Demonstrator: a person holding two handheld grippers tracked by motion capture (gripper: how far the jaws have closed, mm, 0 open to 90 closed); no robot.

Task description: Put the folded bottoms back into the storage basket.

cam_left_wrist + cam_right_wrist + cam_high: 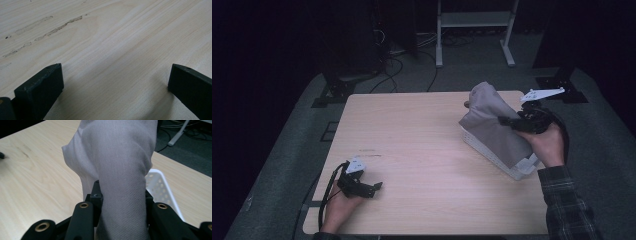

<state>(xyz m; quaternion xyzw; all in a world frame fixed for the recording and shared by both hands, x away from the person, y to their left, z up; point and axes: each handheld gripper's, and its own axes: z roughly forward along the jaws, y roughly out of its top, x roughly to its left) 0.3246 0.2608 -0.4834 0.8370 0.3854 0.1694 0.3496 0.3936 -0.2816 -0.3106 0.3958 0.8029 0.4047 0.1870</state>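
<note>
A grey cloth (pixel 492 122) hangs lifted over a white perforated basket (pixel 512 167) at the table's right side. My right gripper (pixel 507 121) is shut on the cloth; in the right gripper view the grey cloth (pixel 120 170) runs up between the two black jaws, with the basket's white rim (pixel 162 187) behind it. My left gripper (pixel 374 187) rests low over the wooden table (pixel 422 150) near its front left corner, held by a hand. Its fingers (pixel 42 87) stand wide apart with only bare wood between them.
The basket sits near the table's right edge. Faint scuff marks (pixel 57 27) streak the wood ahead of the left gripper. Beyond the table's far edge lie cables (pixel 412 70) and a white metal stand (pixel 474 30) on dark floor.
</note>
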